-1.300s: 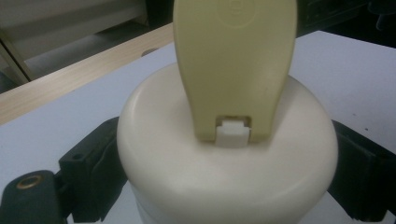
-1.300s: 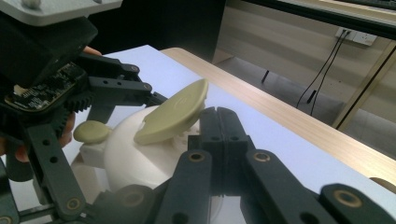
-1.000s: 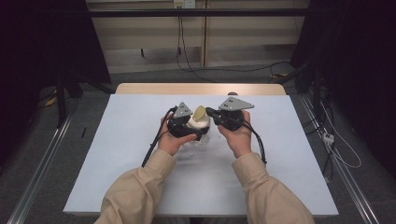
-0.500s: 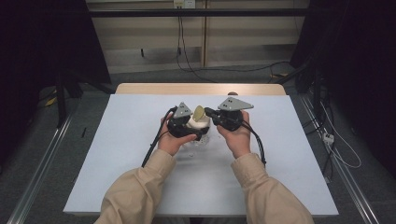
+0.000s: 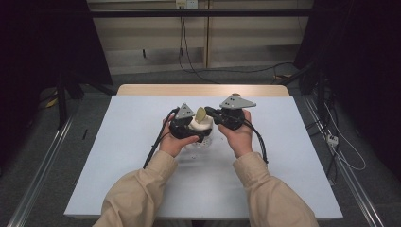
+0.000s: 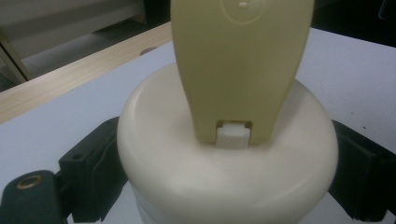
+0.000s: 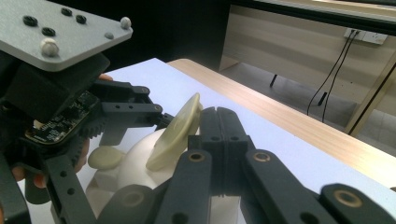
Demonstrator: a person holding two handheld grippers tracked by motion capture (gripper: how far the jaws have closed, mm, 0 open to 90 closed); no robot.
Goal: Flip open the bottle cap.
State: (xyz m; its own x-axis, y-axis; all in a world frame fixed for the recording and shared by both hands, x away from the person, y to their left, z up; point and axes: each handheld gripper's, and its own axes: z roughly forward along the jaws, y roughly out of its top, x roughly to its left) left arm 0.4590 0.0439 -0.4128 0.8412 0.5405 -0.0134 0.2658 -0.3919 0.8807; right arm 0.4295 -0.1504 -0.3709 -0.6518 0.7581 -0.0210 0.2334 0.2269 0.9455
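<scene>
A cream-white round container (image 5: 200, 126) stands at the middle of the table, its pale yellow-green flip lid (image 5: 201, 113) raised upright. My left gripper (image 5: 197, 131) is shut on the container. In the left gripper view its black fingers (image 6: 93, 172) press on both sides of the round white top (image 6: 224, 158), and the lid (image 6: 240, 60) rises from a small white hinge. My right gripper (image 7: 218, 116) is shut with its jaws pressed together and nothing between them. Its tips rest right beside the raised lid (image 7: 175, 133). I cannot tell whether they touch it.
A white sheet (image 5: 118, 156) covers the table, with a strip of bare wood (image 5: 203, 90) along the far edge. Cables trail from both grippers toward the person's tan sleeves (image 5: 142, 189). More cables lie on the floor beyond and to the right (image 5: 340, 146).
</scene>
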